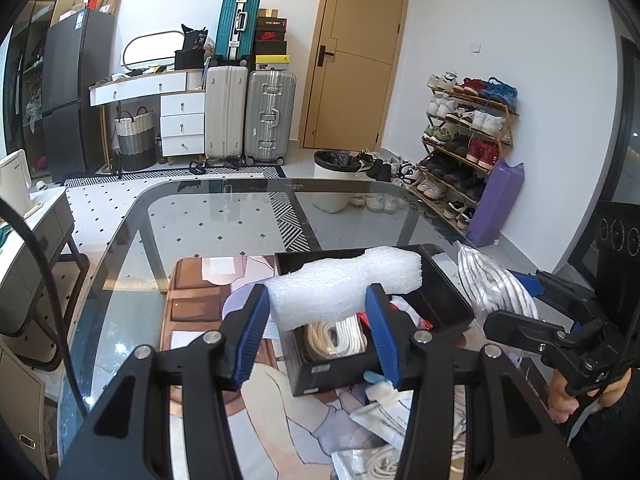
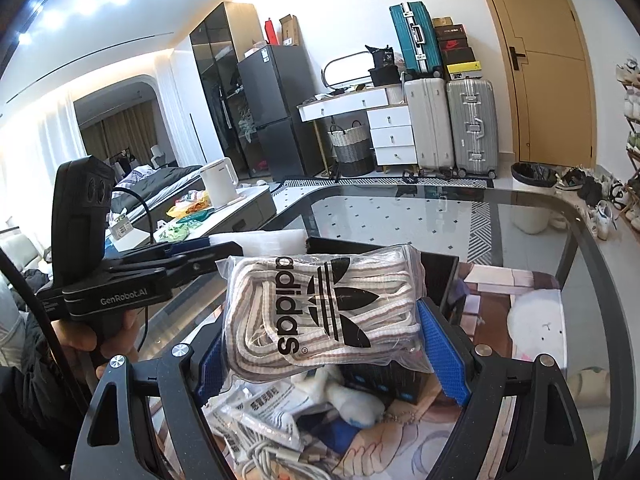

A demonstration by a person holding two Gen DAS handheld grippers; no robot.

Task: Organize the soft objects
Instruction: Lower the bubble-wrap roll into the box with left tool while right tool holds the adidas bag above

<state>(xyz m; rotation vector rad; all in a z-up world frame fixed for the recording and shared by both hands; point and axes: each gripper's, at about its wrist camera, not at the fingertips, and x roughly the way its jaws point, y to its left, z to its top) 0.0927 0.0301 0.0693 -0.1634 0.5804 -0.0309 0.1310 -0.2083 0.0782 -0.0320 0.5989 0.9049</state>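
My left gripper (image 1: 318, 308) is shut on a white foam block (image 1: 344, 286) and holds it above a black box (image 1: 448, 304) on the glass table. A coil of white laces (image 1: 334, 336) lies inside the box. My right gripper (image 2: 320, 344) is shut on a clear Adidas bag of striped laces (image 2: 320, 308), held above the table to the right of the box (image 2: 444, 276). The same bag shows in the left wrist view (image 1: 494, 284), and the foam block in the right wrist view (image 2: 264, 240).
White packets and cables (image 2: 256, 420) lie on a printed mat (image 1: 200, 308) at the table's near edge. The glass table edge (image 1: 280, 184) curves at the far side. Suitcases (image 1: 248, 116), a white bin (image 1: 334, 184) and a shoe rack (image 1: 464, 140) stand on the floor beyond.
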